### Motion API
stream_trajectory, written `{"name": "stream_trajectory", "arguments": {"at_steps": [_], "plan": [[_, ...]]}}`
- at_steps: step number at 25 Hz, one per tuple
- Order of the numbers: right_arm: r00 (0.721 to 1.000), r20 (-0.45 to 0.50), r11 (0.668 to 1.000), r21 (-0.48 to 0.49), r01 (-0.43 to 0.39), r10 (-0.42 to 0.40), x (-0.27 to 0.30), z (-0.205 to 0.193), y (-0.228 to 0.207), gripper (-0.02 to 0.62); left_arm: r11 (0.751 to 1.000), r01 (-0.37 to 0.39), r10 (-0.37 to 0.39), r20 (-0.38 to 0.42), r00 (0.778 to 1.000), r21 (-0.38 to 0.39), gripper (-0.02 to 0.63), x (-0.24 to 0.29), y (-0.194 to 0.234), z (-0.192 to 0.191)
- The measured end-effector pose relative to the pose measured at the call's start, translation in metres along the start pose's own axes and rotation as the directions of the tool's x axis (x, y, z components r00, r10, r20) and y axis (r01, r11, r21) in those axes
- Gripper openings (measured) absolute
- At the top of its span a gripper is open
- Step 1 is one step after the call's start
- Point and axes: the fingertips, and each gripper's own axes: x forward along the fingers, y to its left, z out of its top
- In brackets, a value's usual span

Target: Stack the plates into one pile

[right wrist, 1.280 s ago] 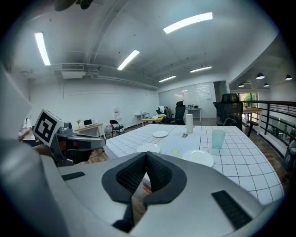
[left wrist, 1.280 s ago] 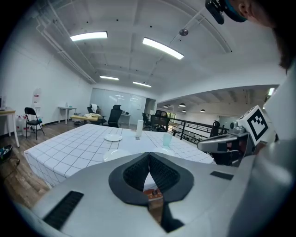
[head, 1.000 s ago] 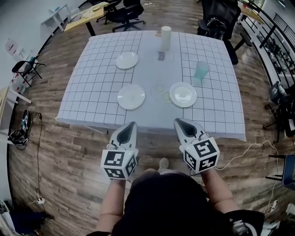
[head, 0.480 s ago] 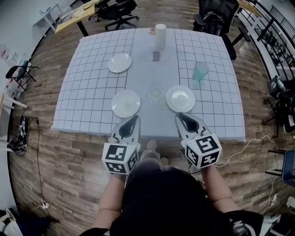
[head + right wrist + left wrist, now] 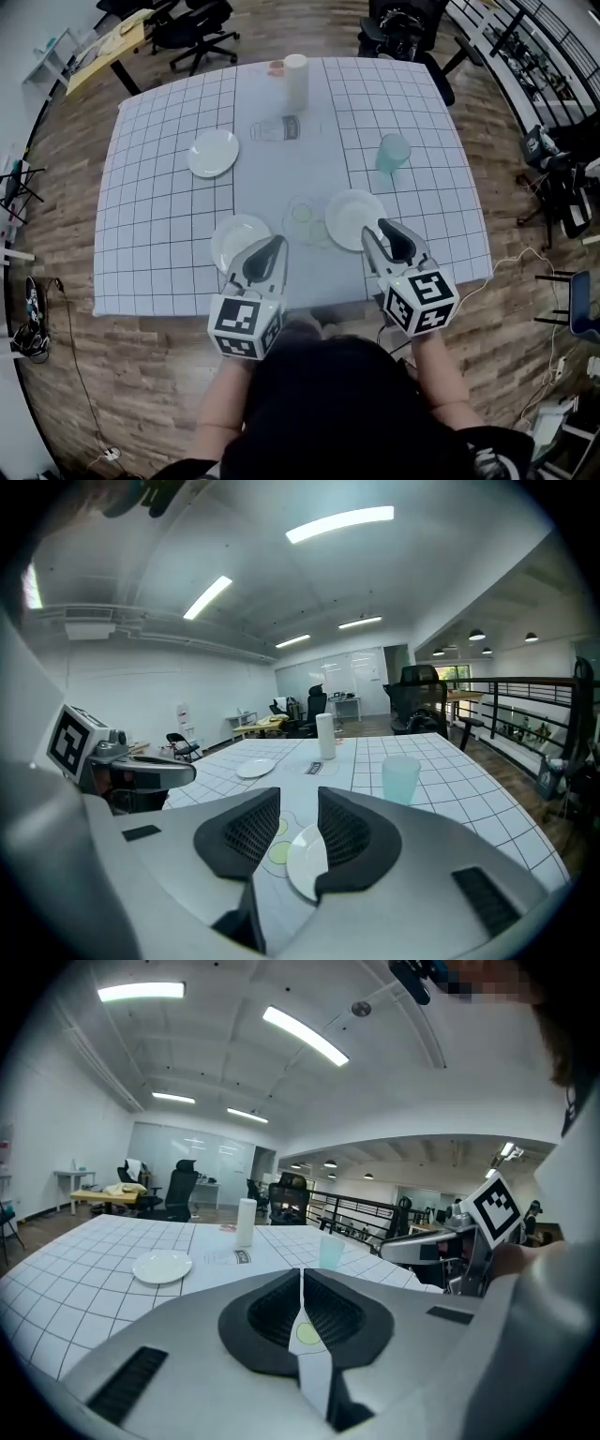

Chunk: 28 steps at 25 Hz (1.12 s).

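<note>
Three white plates lie on the grid-cloth table (image 5: 159, 234): one far left (image 5: 213, 153), one near left (image 5: 236, 242), one near right (image 5: 352, 217). My left gripper (image 5: 273, 243) is shut, its tip at the right rim of the near left plate; the far plate (image 5: 162, 1266) shows ahead of it. My right gripper (image 5: 382, 228) stands open over the near right plate's edge. Its jaws have just been opening, with nothing gripped. Through their gap (image 5: 298, 803) the near right plate (image 5: 307, 860) shows on the table below.
A teal cup (image 5: 393, 152) stands to the right beyond the near right plate. A white roll (image 5: 295, 80) and a card (image 5: 281, 128) sit at the far middle. Faint green rings (image 5: 302, 214) mark the cloth between the near plates. Office chairs (image 5: 192, 23) stand behind the table.
Both grippers have moved forward from in front of the table to over its near edge, at the two near plates. The right jaws have gone from shut to open.
</note>
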Motion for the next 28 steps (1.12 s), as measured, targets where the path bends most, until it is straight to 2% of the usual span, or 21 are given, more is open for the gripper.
{"name": "stream_trajectory", "arguments": {"at_steps": [8,15,21,28], "plan": [[0.991,-0.059,0.992,0.032,0.124,-0.122,0.044,-0.014,-0.023,0.167,0.994,0.107,-0.107,-0.039,0.994,0.015,0.029,0.043,0.036,-0.012],[0.975,-0.142,0.982,0.060,0.181,-0.171,0.059,-0.039,-0.051,0.186,0.990,0.143,-0.143,-0.080,0.986,-0.006,0.029,0.076,0.034,-0.018],[0.966,-0.208,0.984,0.061,0.168,-0.152,0.073,-0.057,-0.080,0.192,0.992,0.123,-0.125,-0.128,0.984,-0.025,0.029,0.099,0.024,-0.030],[0.947,-0.312,0.988,0.096,0.119,-0.084,0.085,-0.091,-0.101,0.192,0.994,0.089,-0.099,-0.215,0.971,-0.056,0.029,0.120,0.008,-0.053]]}}
